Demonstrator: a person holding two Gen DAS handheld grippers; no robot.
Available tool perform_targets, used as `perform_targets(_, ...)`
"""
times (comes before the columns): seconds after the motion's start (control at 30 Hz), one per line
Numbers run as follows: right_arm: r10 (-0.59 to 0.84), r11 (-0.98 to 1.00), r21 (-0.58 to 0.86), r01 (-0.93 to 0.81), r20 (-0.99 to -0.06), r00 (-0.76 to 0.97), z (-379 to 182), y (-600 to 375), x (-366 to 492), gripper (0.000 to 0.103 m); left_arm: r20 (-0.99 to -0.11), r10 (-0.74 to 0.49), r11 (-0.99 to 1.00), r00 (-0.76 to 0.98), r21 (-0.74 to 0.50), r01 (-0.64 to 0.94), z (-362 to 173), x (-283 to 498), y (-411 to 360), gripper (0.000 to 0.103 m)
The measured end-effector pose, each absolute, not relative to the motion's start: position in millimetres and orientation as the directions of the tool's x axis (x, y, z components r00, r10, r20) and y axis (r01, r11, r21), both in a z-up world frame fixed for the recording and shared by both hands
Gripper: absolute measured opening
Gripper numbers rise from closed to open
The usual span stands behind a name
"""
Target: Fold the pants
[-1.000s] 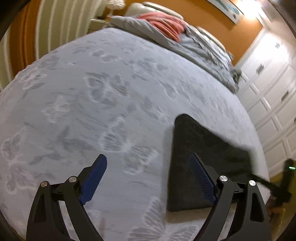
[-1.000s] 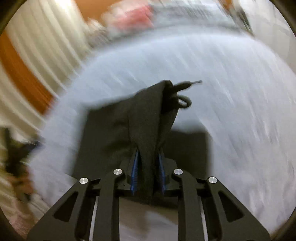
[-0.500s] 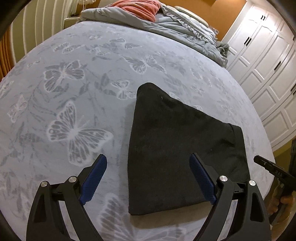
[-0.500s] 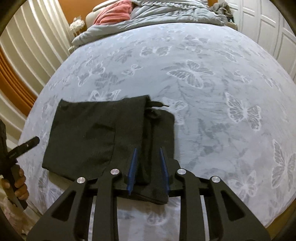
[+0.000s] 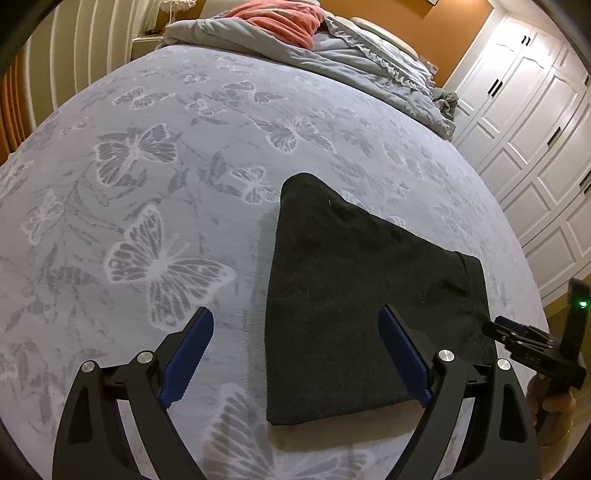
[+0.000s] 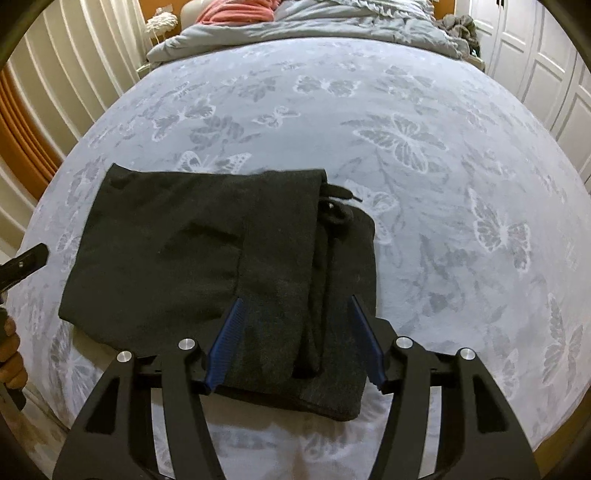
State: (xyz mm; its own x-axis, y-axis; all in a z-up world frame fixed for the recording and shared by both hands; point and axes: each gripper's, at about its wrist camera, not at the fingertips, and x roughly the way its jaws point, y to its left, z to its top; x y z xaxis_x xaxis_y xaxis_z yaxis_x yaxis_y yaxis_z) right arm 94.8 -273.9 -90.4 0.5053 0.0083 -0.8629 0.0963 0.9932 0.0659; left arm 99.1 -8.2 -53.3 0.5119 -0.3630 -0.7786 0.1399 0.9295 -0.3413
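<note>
The dark grey pants (image 5: 354, 291) lie folded into a flat rectangle on the butterfly-print bedspread (image 5: 166, 184). In the right wrist view the pants (image 6: 177, 251) show their waistband end with a black drawstring (image 6: 334, 206) lying on top. My left gripper (image 5: 295, 325) is open and empty above the pants' left edge. My right gripper (image 6: 295, 314) is open, its blue fingers (image 6: 231, 332) either side of the folded waistband end, holding nothing. The right gripper also shows at the right edge of the left wrist view (image 5: 532, 343).
A rumpled grey duvet (image 5: 332, 55) and a pink blanket (image 5: 280, 18) lie at the bed's head. White wardrobe doors (image 5: 535, 129) stand to the right of the bed. Striped curtains (image 6: 74, 74) hang on the left. The near bed edge lies just below the pants.
My right gripper has opened and let go of the pants' folded end, which now lies flat. My left gripper has swung to the right to face the pants.
</note>
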Motion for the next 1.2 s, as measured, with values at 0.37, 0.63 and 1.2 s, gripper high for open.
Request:
perform_targets(0.37,0.096,0.988,0.147,0.055,-0.843,0.530,-85,-266,100,0.012,-0.773,-0.368,0.927,0.516,-0.347,0.142,-50,98,-7,0.088)
perform_targets(0.63,-0.025,0.989,0.046,0.144,-0.889,0.457,-96,-294,90,0.015,-0.791,-0.376,0.925,0.483,-0.354,0.140,-60,103,-9,0.088)
perform_targets(1.2,0.175,0.928,0.297,0.227,-0.883,0.436,-124,-316,89,0.082,-0.769,-0.502,0.846,0.397,-0.533,0.037,-113,125,-7,0.088)
